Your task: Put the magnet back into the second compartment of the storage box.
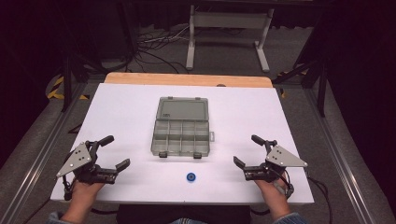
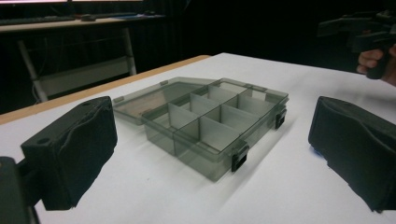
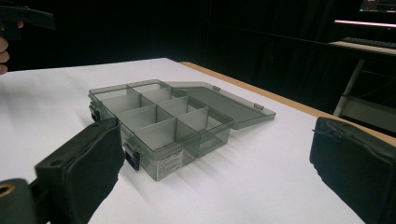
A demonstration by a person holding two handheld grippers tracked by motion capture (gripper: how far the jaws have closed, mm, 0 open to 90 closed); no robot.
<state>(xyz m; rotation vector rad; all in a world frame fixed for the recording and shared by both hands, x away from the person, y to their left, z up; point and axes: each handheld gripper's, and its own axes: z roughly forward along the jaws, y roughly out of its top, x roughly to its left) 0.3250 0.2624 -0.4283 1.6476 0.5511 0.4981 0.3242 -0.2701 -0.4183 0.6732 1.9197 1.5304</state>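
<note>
Organizer box [image 1: 181,132] is parked roughly mid-tabletop [image 1: 121,112], smoky translucent grey plastic, lid flipped fully open and laid flat on the far side. The tray part is split by dividers into two rows of compartments, and as far as can be made out they're all empty. Two black latches are seen on the near edge of the box. A small blue round thing [image 1: 190,177] is sat on the white tabletop just in front of the box, near the front edge, apart from it; too small to tell what it actually is. The left gripper [image 1: 110,151] is held at the near left corner, jaws spread wide apart, nothing between them, grey three-cornered plate on top, the left hand [image 1: 84,190] wrapped around its handle. The right gripper [image 1: 245,150] is mirrored at the near right, jaws likewise wide open and empty, held by the right hand [image 1: 273,189]. Both are well apart from the box, pointed inward toward it. In the left gripper view the box [image 2: 210,121] is framed between the two black padded jaws, with the other gripper seen far off top right. Same deal in the right gripper view, box [image 3: 173,121] between the jaws, a label visible on its near wall. A strip of bare wood [image 1: 187,80] is left showing along the tabletop's far edge.
</note>
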